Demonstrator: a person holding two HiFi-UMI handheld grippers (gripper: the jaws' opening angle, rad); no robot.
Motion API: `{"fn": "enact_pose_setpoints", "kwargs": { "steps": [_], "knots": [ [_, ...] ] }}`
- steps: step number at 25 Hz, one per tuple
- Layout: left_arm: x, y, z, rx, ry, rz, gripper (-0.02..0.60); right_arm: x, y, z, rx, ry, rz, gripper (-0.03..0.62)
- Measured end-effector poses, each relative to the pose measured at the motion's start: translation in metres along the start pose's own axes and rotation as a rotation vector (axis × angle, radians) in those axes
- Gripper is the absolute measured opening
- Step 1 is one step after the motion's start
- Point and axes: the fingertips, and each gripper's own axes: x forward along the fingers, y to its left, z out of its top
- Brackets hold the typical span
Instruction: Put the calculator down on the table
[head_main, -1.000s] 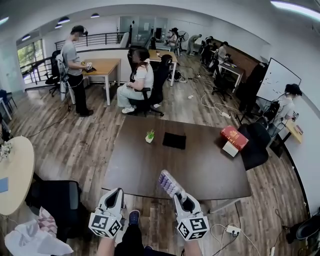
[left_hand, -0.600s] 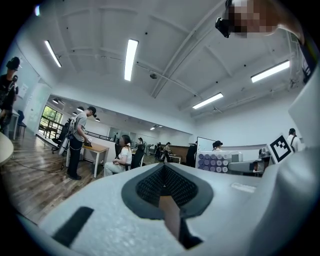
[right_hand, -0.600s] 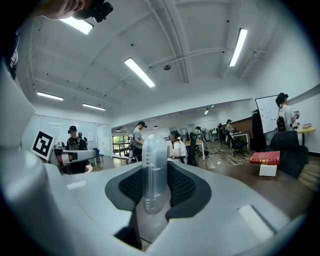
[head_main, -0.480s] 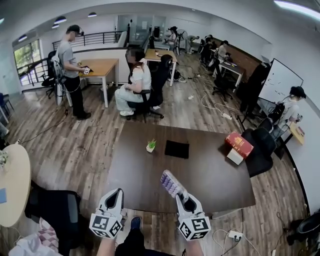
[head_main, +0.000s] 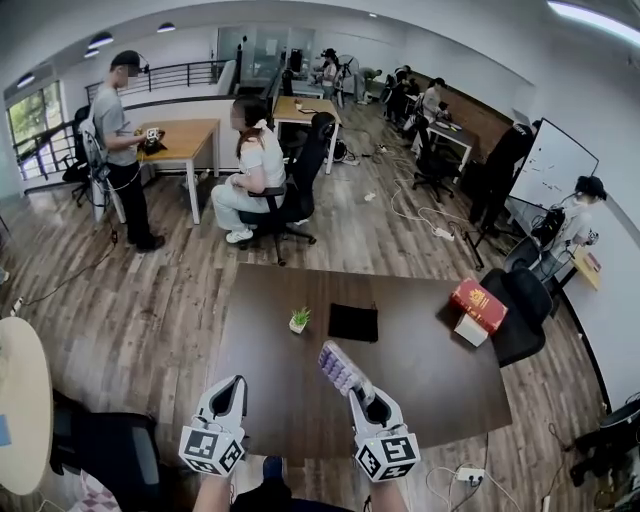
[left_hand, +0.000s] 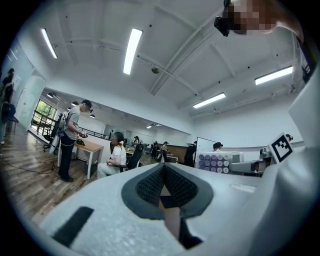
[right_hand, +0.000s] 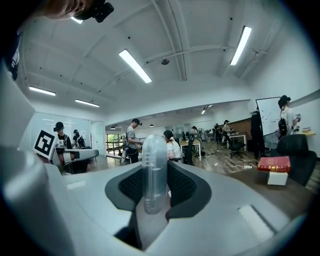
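The calculator (head_main: 340, 367), pale with rows of purple keys, sticks up and forward from my right gripper (head_main: 361, 393), which is shut on its lower end. It hangs above the near part of the dark brown table (head_main: 420, 385). In the right gripper view the calculator (right_hand: 154, 160) shows edge-on, clamped between the dark pads (right_hand: 184, 187). My left gripper (head_main: 231, 388) is level beside it at the table's near edge, shut with nothing in it (left_hand: 164, 169). From the left gripper view the calculator's keys (left_hand: 214, 162) show to the right.
On the table stand a small potted plant (head_main: 299, 320), a black pad (head_main: 353, 322) and a red book on a white box (head_main: 478, 305). A black chair (head_main: 520, 300) is at the table's right. A seated person (head_main: 250, 165) and other people and desks are farther off.
Both grippers and the view have moved forward to the table. The grippers now reach over its near edge instead of hanging short of it. The calculator stays in the right gripper.
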Motion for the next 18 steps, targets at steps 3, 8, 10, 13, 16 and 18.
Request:
{"fn": "enact_pose_setpoints", "kwargs": {
  "steps": [3,8,10,13,16,18],
  "knots": [
    [0.023,0.025,0.010,0.009,-0.007,-0.014,-0.005,0.029,-0.001,0.009,0.000,-0.010,-0.023,0.118],
    [0.050,0.064,0.020,0.013,-0.029,-0.020,-0.005,0.062,-0.007,0.015,-0.013,-0.026,-0.061,0.118],
    [0.061,0.075,0.023,0.023,-0.030,-0.021,-0.005,0.072,-0.012,0.016,-0.015,-0.032,-0.074,0.118],
    [0.078,0.089,0.023,0.036,-0.024,-0.019,-0.005,0.082,-0.025,0.016,-0.022,-0.032,-0.095,0.118],
    [0.093,0.095,0.021,0.032,-0.016,-0.018,-0.005,0.089,-0.038,0.014,-0.007,-0.032,-0.117,0.118],
    [0.103,0.095,0.019,0.036,-0.010,-0.022,-0.005,0.095,-0.046,0.013,-0.004,-0.030,-0.122,0.118]
  ]
}}
